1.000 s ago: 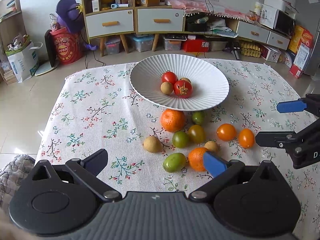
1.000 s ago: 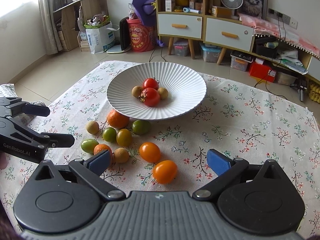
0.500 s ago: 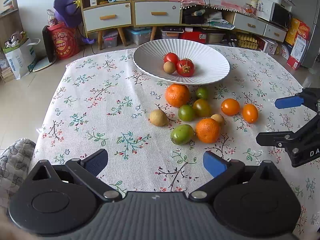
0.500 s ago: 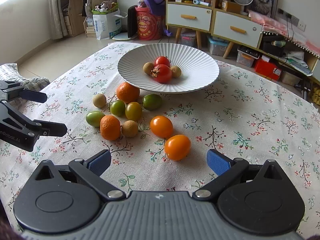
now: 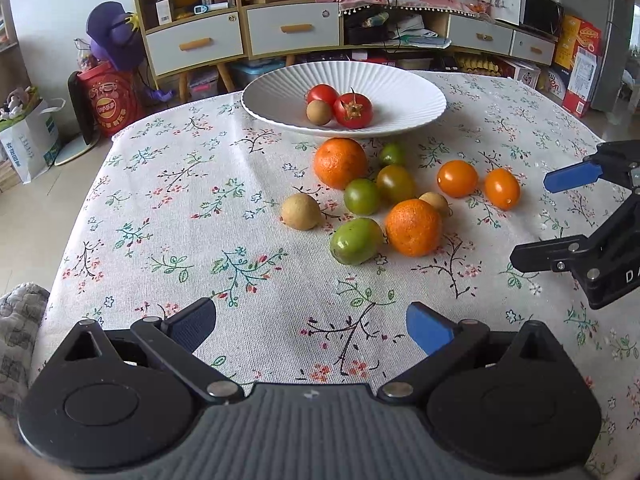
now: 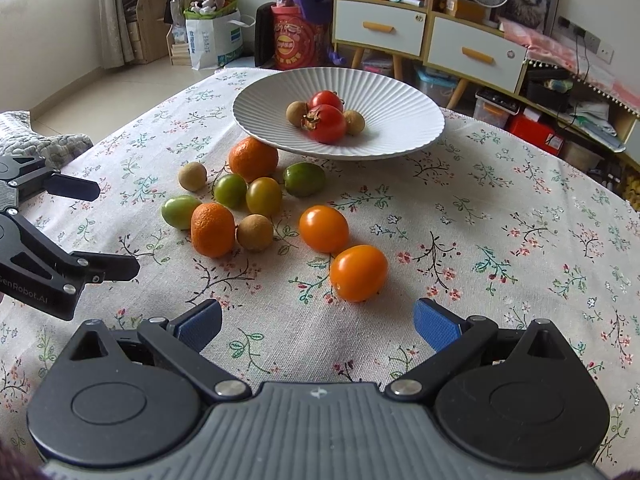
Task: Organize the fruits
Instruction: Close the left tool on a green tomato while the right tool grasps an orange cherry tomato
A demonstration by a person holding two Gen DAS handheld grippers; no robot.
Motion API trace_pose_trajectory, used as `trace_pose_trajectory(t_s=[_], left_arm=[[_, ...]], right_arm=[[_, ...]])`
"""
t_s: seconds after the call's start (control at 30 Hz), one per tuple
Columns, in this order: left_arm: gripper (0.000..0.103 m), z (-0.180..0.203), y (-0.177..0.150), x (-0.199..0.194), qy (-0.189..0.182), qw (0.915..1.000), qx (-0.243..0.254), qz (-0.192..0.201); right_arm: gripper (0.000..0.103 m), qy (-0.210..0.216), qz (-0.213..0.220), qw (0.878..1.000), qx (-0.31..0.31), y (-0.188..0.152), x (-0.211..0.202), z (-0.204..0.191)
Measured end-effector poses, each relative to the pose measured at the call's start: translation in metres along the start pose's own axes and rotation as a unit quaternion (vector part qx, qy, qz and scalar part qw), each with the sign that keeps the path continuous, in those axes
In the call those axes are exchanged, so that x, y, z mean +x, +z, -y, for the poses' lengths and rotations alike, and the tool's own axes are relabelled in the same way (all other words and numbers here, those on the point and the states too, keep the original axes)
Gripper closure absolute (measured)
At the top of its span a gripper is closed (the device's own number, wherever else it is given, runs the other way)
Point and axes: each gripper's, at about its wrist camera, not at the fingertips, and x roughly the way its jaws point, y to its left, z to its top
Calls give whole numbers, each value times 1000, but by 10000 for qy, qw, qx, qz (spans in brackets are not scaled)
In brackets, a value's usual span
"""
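Note:
A white ribbed plate (image 5: 424, 96) (image 6: 408, 120) at the table's far side holds two red tomatoes (image 5: 353, 110) and small brown fruits (image 5: 319, 112). In front of it lie loose fruits: two oranges (image 5: 413, 227) (image 5: 340, 162), several green tomatoes (image 5: 355, 240), brown fruits (image 5: 300, 211) and two orange tomatoes (image 6: 358, 272) (image 6: 324, 228). My left gripper (image 5: 311, 326) is open and empty, low over the cloth, short of the green tomato. My right gripper (image 6: 318, 322) is open and empty, just short of the nearest orange tomato.
The table carries a floral cloth (image 5: 180, 216). Each gripper shows at the edge of the other's view: the right one (image 5: 560, 220), the left one (image 6: 104, 232). Beyond the table are a drawer cabinet (image 5: 240, 36), a red bucket (image 5: 108, 100), bags and boxes on the floor.
Both grippers have come down lower and closer to the cloth, so the fruits look nearer. Both stay open. No fruit has moved.

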Motion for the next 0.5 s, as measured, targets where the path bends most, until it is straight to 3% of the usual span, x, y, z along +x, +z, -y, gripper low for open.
trace_pose_trajectory(t_s=[0.23, 0.5], left_arm=[[4, 3, -5, 7, -88, 9998, 89, 139], [3, 1, -4, 13, -180, 9993, -56, 318]], right_arm=[[1, -90, -143, 9998, 82, -9, 13, 6], [1, -42, 32, 9999, 133, -11, 14, 6]])
